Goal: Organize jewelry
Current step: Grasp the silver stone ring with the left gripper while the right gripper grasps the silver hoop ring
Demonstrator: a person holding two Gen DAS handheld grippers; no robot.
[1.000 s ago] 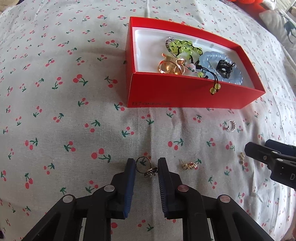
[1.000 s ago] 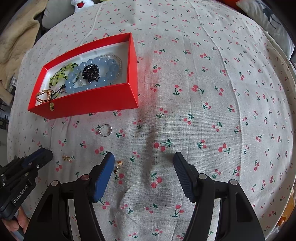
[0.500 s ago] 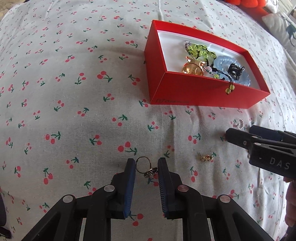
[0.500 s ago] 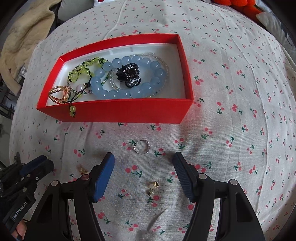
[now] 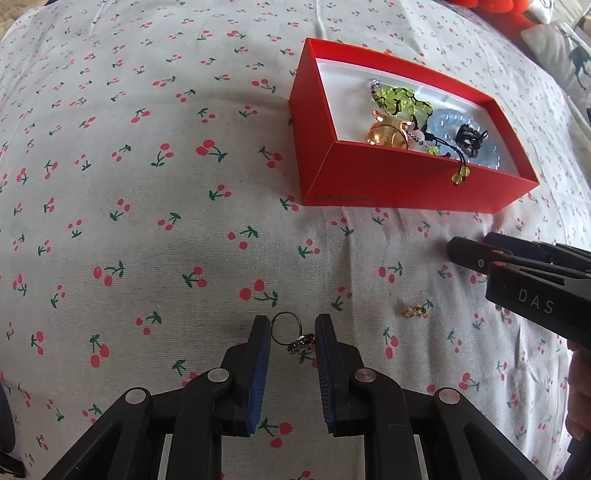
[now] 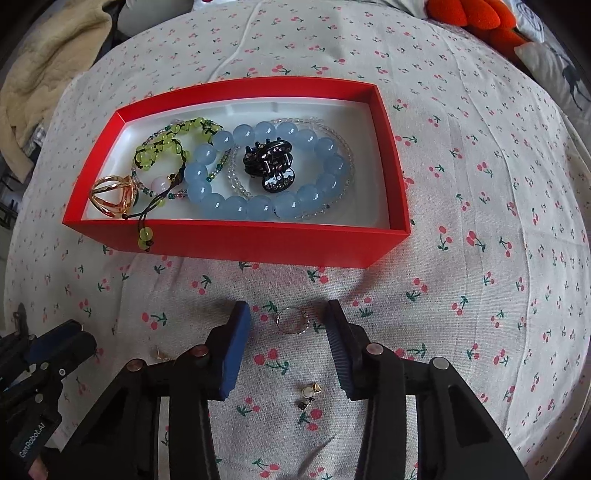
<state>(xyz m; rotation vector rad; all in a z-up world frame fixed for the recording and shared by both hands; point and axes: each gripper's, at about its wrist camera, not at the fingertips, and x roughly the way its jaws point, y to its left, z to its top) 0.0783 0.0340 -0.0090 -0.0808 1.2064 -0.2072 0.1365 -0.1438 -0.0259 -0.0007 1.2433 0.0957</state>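
Note:
A red box (image 5: 413,188) (image 6: 236,240) lies on the cherry-print cloth and holds a blue bead bracelet (image 6: 258,206), green bead strings (image 6: 166,147), a gold ring (image 6: 110,195) and a black hair claw (image 6: 269,166). My left gripper (image 5: 291,332) is shut on a dark ring with a jewelled top (image 5: 291,338), held above the cloth. My right gripper (image 6: 290,321) is open, its fingers either side of a silver beaded ring (image 6: 291,321) lying on the cloth.
A gold earring (image 5: 412,309) lies on the cloth right of my left gripper. A small stud earring (image 6: 308,397) lies between the right gripper's arms. Another gold earring (image 6: 160,354) lies at its left. A beige blanket (image 6: 48,70) and orange plush (image 6: 476,18) lie at the far edges.
My left gripper has lifted and drawn back to the left with the dark ring. My right gripper has moved left and forward, narrowed, and now straddles the silver ring.

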